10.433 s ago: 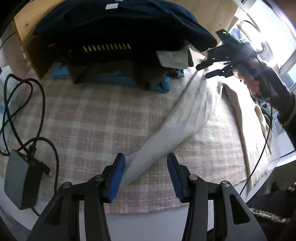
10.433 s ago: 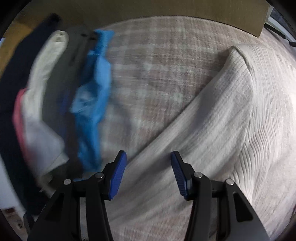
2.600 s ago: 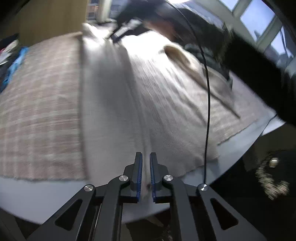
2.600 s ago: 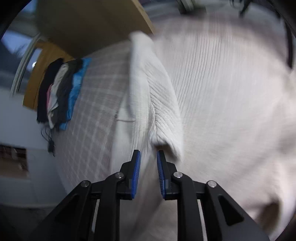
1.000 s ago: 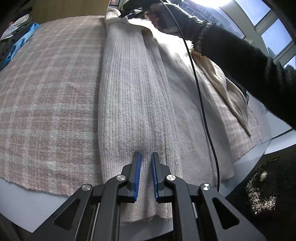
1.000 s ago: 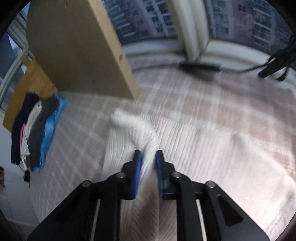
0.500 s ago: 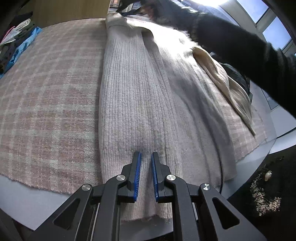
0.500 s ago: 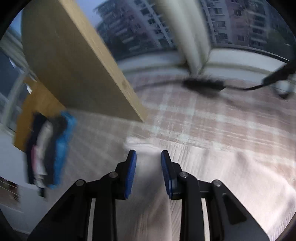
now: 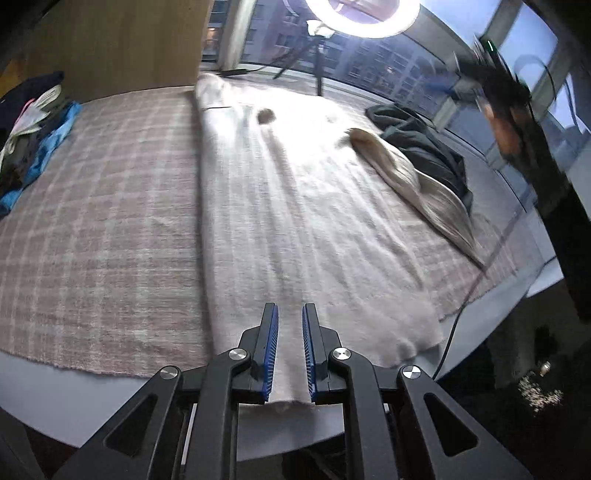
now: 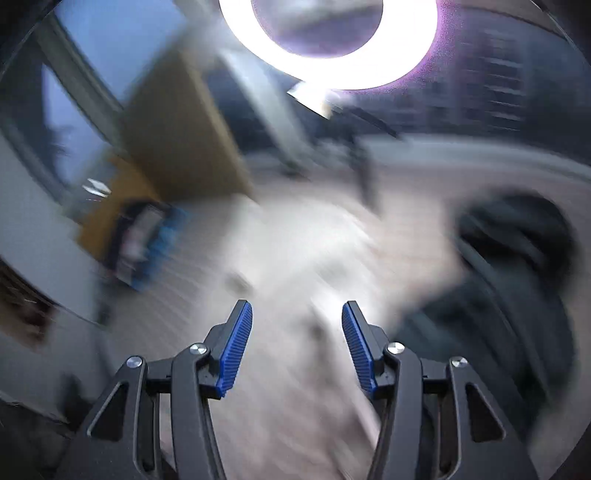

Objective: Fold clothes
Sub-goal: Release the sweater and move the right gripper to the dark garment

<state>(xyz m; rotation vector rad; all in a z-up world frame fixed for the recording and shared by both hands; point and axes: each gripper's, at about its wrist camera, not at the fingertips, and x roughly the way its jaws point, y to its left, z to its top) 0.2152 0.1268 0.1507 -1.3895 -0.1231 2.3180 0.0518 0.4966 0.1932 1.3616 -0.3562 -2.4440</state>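
A cream ribbed sweater (image 9: 295, 206) lies flat along the pink plaid cloth (image 9: 103, 221), one sleeve folded over its left side. My left gripper (image 9: 290, 317) is above its near hem, jaws a narrow gap apart, and I cannot tell whether cloth is between them. My right gripper (image 10: 297, 321) is open and empty, lifted above the table; it also shows blurred at the top right of the left wrist view (image 9: 491, 74). The right wrist view is heavily blurred; the sweater (image 10: 295, 266) is a pale smear below.
A pile of folded clothes (image 9: 33, 129) sits at the far left by a wooden panel (image 9: 122, 44). A dark garment (image 9: 421, 147) and a beige one (image 9: 413, 184) lie to the right. A ring light (image 9: 362, 18) shines above. A cable (image 9: 476, 280) hangs at the right edge.
My right gripper has let go of the sweater's shoulder, opened wide and swung up and away to the right. My left gripper's jaws have parted slightly.
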